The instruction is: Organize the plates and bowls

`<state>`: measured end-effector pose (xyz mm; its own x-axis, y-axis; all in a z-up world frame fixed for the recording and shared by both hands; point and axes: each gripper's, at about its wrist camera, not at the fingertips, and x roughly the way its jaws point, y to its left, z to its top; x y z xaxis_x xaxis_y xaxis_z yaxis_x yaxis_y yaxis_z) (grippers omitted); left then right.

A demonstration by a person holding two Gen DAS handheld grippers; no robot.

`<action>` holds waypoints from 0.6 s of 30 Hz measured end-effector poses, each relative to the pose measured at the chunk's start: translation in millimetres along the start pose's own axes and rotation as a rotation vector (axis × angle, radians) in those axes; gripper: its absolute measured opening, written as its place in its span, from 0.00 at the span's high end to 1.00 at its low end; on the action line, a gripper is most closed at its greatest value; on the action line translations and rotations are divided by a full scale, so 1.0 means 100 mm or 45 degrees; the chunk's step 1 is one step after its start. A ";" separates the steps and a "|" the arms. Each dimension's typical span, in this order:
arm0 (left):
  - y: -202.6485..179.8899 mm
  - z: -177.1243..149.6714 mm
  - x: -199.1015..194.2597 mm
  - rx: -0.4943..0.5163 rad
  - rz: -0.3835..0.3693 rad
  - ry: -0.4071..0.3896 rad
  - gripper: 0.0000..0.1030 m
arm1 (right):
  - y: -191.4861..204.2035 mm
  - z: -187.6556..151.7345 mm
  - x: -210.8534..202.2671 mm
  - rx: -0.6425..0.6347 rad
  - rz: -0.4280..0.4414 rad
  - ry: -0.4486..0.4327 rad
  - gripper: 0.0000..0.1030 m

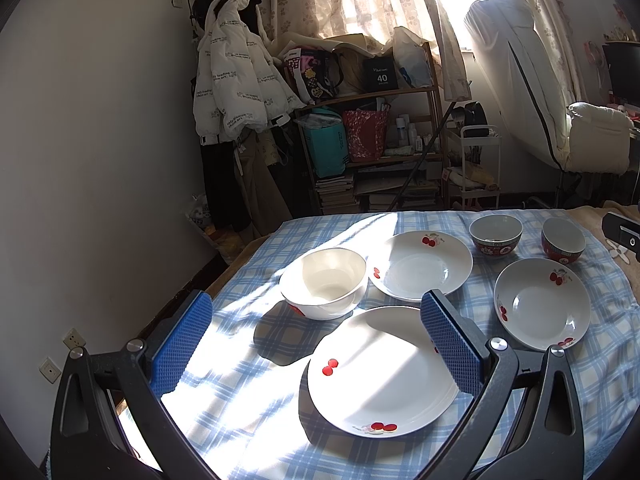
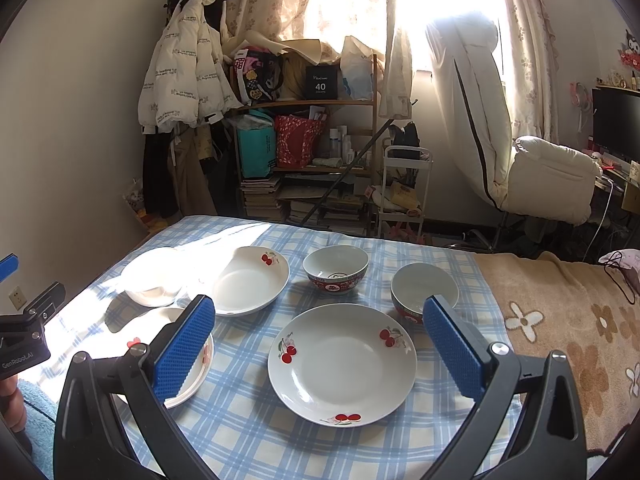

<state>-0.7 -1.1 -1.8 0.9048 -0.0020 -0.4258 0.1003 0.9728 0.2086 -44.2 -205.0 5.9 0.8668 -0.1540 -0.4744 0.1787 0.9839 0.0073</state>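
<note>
Blue-checked cloth covers the surface; beyond its right edge a tan flowered blanket lies bare.

Three white cherry plates on the cloth. Plate A sits near the front edge, toward the left, in strong sun. Plate B sits near the front edge at the cloth's middle, w/ plate C further back, between the white bowl and the red bowls.

White bowl stands toward the back-left corner, just beside plate C; washed out by glare in the right wrist view. Two red-patterned bowls toward the back edge: red bowl 1 behind plate B, red bowl 2 to its right, near the cloth's right edge, partly hidden behind a blue pad.

Left gripper hovers above plate A, level, fingers wide apart, holding nothing. Right gripper hovers above plate B, fingers likewise spread, empty. Its left pad hides part of plate A.

Bit of a hand shows at the left edge of the right wrist view, mostly cut off.
</note>
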 end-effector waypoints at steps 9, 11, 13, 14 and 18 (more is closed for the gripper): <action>0.00 0.00 0.00 0.002 0.000 0.001 0.01 | 0.00 0.01 0.01 0.002 -0.002 0.000 0.00; 0.02 -0.01 0.01 0.004 -0.001 0.001 0.01 | 0.00 0.01 0.01 0.003 -0.002 0.001 0.00; 0.02 -0.02 0.01 0.003 0.000 0.004 0.01 | -0.01 0.02 0.00 0.005 0.003 0.002 0.00; 0.02 -0.01 0.01 0.001 -0.005 0.005 0.01 | -0.02 0.02 0.00 0.007 -0.001 0.004 0.00; -0.05 -0.04 0.13 0.010 -0.030 0.023 0.01 | -0.11 -0.03 0.09 0.021 -0.012 0.023 0.00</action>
<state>9.1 -4.9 -11.6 0.8946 -0.0209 -0.4463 0.1249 0.9708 0.2049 -39.5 -217.0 -1.5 0.8566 -0.1612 -0.4902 0.1944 0.9808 0.0172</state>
